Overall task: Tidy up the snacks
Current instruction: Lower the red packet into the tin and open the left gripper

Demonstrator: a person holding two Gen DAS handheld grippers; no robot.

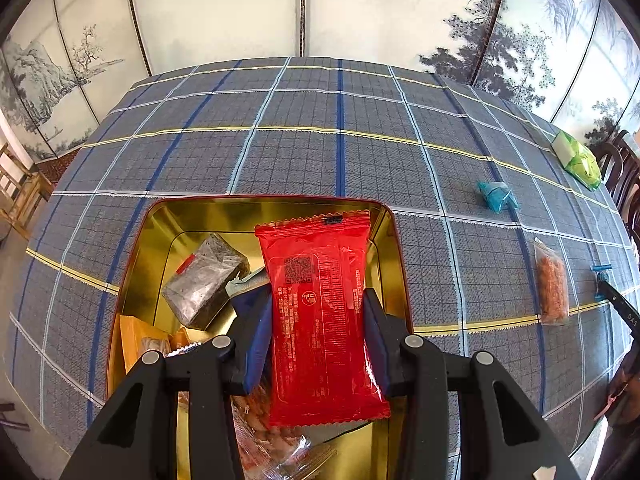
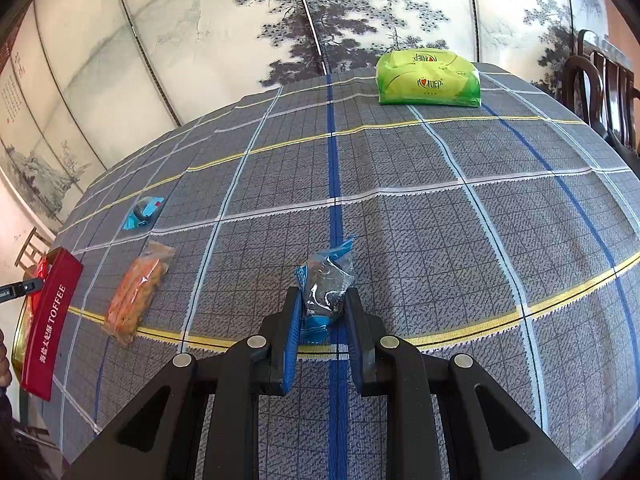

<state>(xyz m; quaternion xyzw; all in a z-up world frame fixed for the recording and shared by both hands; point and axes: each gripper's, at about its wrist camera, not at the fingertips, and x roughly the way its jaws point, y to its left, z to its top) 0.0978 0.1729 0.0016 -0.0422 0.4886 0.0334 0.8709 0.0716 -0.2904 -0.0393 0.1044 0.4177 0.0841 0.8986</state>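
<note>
Left tool [image 1: 318, 316], glossy red packet [image 1: 320, 312]

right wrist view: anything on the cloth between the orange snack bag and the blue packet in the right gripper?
Nothing: bare tablecloth between the orange snack bag and the blue packet, in the right wrist view.

Snack packets [image 1: 208, 280] inside tin [image 1: 168, 216]

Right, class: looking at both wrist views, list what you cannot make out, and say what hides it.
1. Left wrist view: snacks low in the gold-lined tin are covered by the red foil packet and the left gripper.
2. Left wrist view: the packet's printed text is too small.
3. Right wrist view: the red TOFFEE tin wall hides the tin's contents.
4. Right wrist view: the blue-wrapped dark snack in the right gripper is partly hidden by pads.
</note>
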